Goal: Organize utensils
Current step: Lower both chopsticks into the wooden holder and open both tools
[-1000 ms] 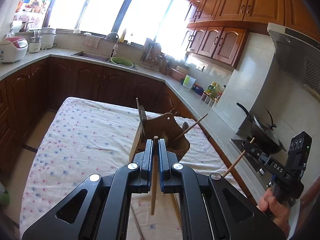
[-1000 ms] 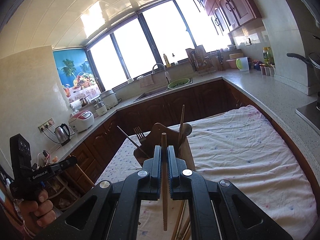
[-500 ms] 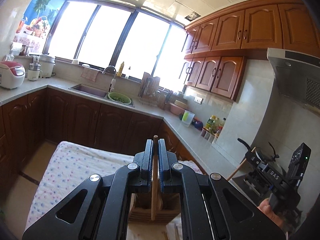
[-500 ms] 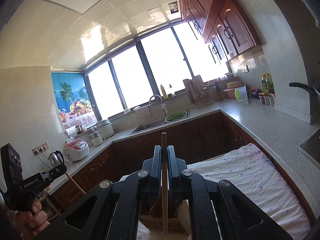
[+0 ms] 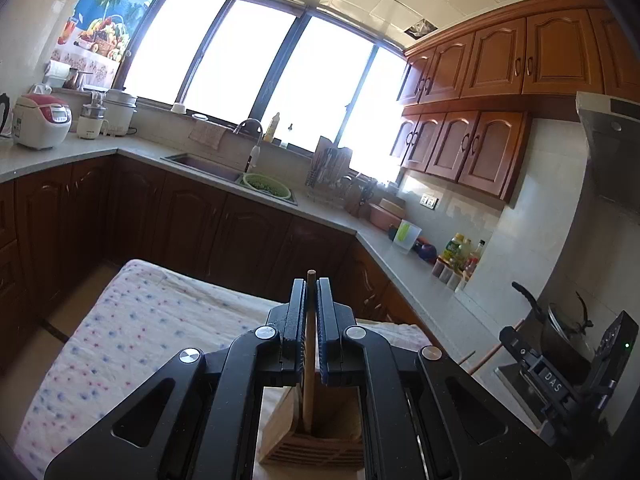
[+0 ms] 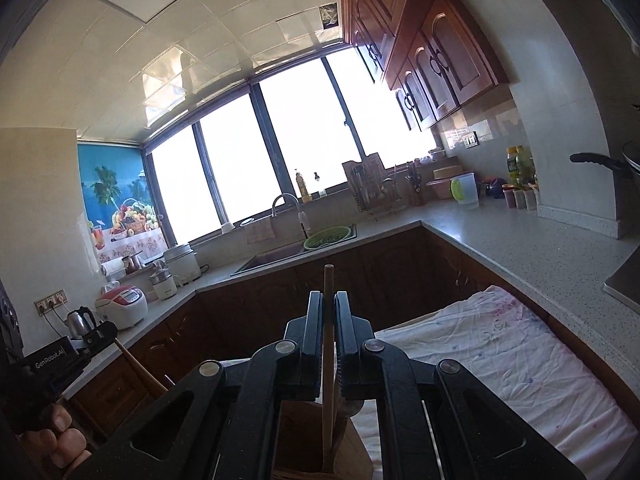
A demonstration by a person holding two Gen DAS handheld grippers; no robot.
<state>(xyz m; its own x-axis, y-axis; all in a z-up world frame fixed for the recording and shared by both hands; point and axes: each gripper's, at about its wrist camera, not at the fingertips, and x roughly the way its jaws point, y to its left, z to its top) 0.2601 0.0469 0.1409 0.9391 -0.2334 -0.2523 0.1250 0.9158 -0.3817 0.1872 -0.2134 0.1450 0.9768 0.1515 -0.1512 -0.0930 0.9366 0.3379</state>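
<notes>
Both my grippers are loaded: left gripper has its jaws pinched narrow on a thin round light-wood chopstick, right gripper the same on a second thin wooden chopstick. Both sticks hang near vertical, lower ends down inside the slatted light-wood utensil caddy, which stands on the white cloth with pink and blue specks covering the table. In the right view the tip sits in a darker wood compartment; I can't tell whether either tip touches the bottom. Risks as I judge them: the sticks are smooth, round and held on a short length of ribbed blue pads, so either can pivot or slide if I tilt a wrist. Release too high and the stick bounces or leans against the rim. Both grippers crowd one small box, so a collision or a sideways nudge could tip it; the cloth is soft and wrinkled, poor footing. The wrist views hide most of the caddy behind the black gripper bodies, so compartment choice is half blind. Caddy reads as rigid timber with a slotted front; the chopsticks look matte and unfinished.
</notes>
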